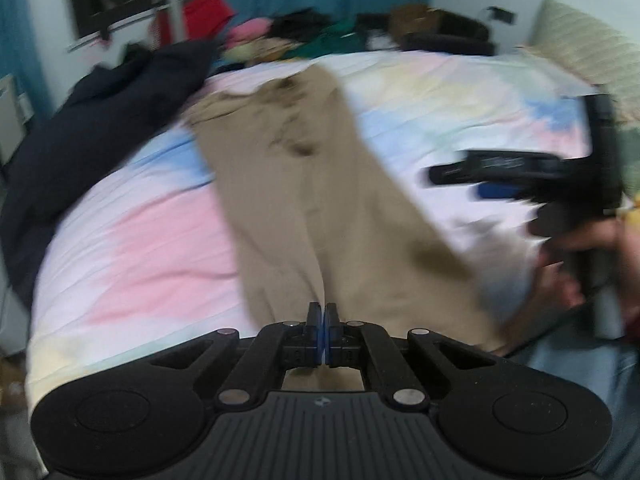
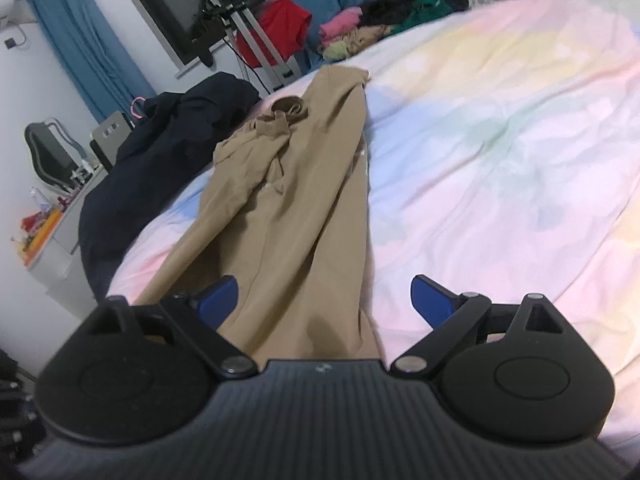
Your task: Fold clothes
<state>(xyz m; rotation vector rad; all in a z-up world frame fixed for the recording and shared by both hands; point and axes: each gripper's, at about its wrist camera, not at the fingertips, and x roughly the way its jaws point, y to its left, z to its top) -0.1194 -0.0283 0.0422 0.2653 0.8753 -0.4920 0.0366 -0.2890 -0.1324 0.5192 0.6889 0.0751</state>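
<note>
Tan trousers (image 1: pixel 304 184) lie lengthwise on the pastel bedspread (image 1: pixel 132 232), waist at the far end, legs running toward me. My left gripper (image 1: pixel 324 316) is shut on the near hem of the trousers. My right gripper (image 2: pixel 324 300) is open, its blue pads (image 2: pixel 220 298) straddling the near leg end of the trousers (image 2: pixel 300 208) without closing on it. In the left wrist view the right gripper (image 1: pixel 460 178) shows blurred at the right, hovering over the bedspread beside the trousers.
A dark navy garment (image 2: pixel 160 160) lies heaped on the bed's left edge. A pile of coloured clothes (image 2: pixel 360 36) sits at the far end. A pillow (image 1: pixel 580 44) is at the far right. A desk with a chair (image 2: pixel 48 156) stands left of the bed.
</note>
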